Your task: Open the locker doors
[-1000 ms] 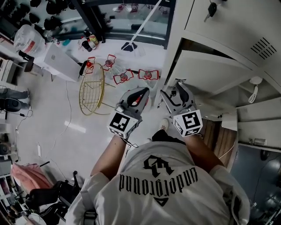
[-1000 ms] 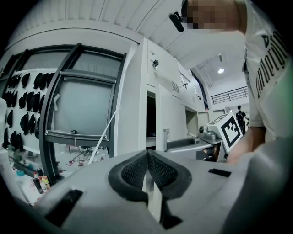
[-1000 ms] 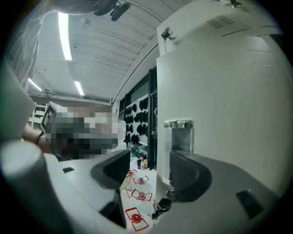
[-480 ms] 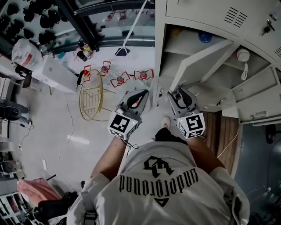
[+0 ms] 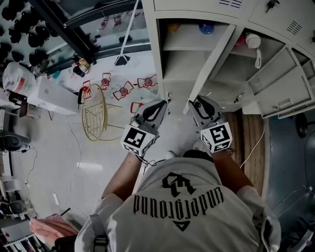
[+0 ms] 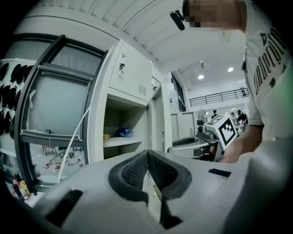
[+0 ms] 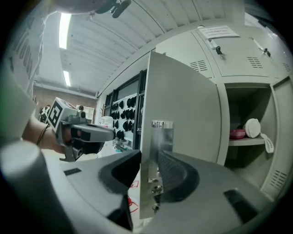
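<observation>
Left gripper, jaws together, facing lockers.
Upper door shut, key in lock; open compartment below; yellow object at shelf left end, blue object beside it.

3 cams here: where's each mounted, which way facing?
Head view: on the person's head, steeply down at the lockers; shoulders, forearms, left gripper and right gripper show.
Left gripper view: on the left gripper, along its shut jaws toward an open locker; shirt shows.
Right gripper view: on the right gripper, jaws closing on the locker door; left wrist shows.
Shared: each gripper view shows the other gripper.
</observation>
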